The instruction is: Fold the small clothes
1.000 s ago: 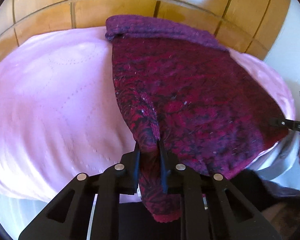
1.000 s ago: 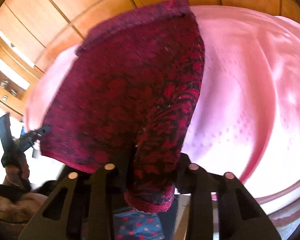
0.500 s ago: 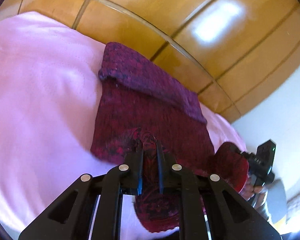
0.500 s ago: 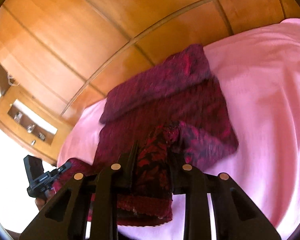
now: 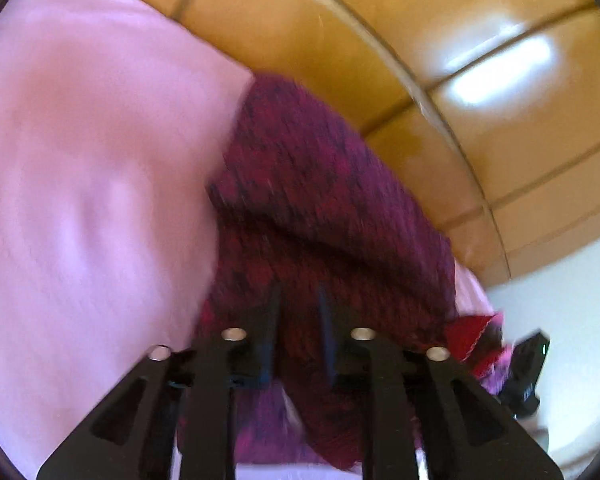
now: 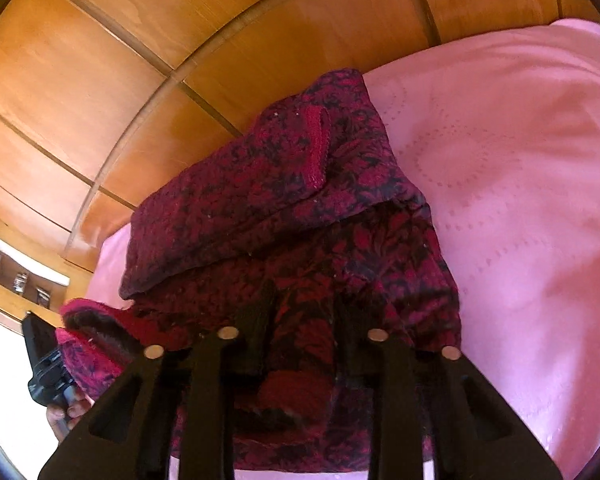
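Note:
A dark red and black knitted garment (image 5: 320,208) lies on a pink bedspread (image 5: 80,200), its far part folded back. My left gripper (image 5: 300,320) is shut on the garment's near edge, and cloth bunches between and below its fingers. In the right wrist view the same garment (image 6: 284,208) shows a red trim strip on top. My right gripper (image 6: 304,320) is shut on the other near corner, just above the bed. Each gripper shows at the edge of the other's view, with cloth bunched at it.
A glossy wooden headboard (image 5: 480,60) rises right behind the garment and also fills the right wrist view (image 6: 180,60). The pink bedspread (image 6: 520,200) spreads to the right there. A wooden shelf with small items (image 6: 16,276) is at far left.
Both grippers have carried the garment's near edge forward over itself toward the headboard and come down lower. The garment now looks shorter and doubled. The left wrist view is blurred by motion.

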`<state>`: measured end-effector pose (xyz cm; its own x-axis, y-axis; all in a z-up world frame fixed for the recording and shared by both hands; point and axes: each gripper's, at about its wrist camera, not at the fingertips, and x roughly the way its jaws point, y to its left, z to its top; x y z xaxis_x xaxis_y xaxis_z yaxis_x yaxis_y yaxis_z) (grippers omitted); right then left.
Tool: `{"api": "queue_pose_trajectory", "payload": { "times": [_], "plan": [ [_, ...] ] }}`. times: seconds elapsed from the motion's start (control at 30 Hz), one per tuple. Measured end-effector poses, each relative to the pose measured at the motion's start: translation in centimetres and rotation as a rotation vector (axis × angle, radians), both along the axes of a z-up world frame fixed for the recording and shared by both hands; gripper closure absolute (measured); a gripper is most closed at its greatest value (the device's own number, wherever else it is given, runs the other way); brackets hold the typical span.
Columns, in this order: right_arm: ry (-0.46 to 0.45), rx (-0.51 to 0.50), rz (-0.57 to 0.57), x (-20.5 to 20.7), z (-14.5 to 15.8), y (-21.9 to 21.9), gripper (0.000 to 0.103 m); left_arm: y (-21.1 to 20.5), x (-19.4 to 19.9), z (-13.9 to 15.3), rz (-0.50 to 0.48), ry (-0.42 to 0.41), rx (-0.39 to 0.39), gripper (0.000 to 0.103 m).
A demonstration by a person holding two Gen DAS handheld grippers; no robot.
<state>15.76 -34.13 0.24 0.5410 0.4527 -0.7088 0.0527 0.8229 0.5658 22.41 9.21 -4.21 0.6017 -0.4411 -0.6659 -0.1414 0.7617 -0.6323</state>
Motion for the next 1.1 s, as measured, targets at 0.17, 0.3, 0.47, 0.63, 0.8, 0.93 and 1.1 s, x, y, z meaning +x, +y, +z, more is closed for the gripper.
{"api": "queue_pose_trajectory", "payload": {
  "times": [0.17,0.3,0.47,0.63,0.8,0.93,1.1],
  "plan": [
    [-0.086,0.108,-0.050,-0.9,1.5,-2.2,0.007,4.4,-2.0,1.2,0.115,-0.073,-0.091,0.031],
    [-0.156,0.135,-0.081,-3.3,2.8,-4.7,0.007,5.7,-4.9,1.3,0.041,-0.123,-0.042,0.031],
    [-0.137,0.014,-0.042,-7.2,1.4,-6.0,0.008,5.5,-9.9,0.1,-0.083,-0.160,-0.026,0.023],
    [-0.077,-0.075,0.019,-8.5,-0.9,-4.3,0.025,2.6,-11.5,-0.8,-0.201,-0.145,0.097,0.023],
    [-0.069,-0.224,0.078,-7.9,-2.0,-1.4,0.049,-0.1,-9.3,-1.8,-0.279,-0.110,0.107,0.047],
    [-0.065,-0.280,0.099,-8.7,-1.6,-0.9,0.075,0.7,-9.7,-1.4,-0.249,-0.087,0.112,0.087],
    [-0.109,-0.268,0.115,-11.2,0.0,-0.7,0.079,1.3,-12.4,-0.3,-0.248,-0.106,0.096,0.092]
  ]
}}
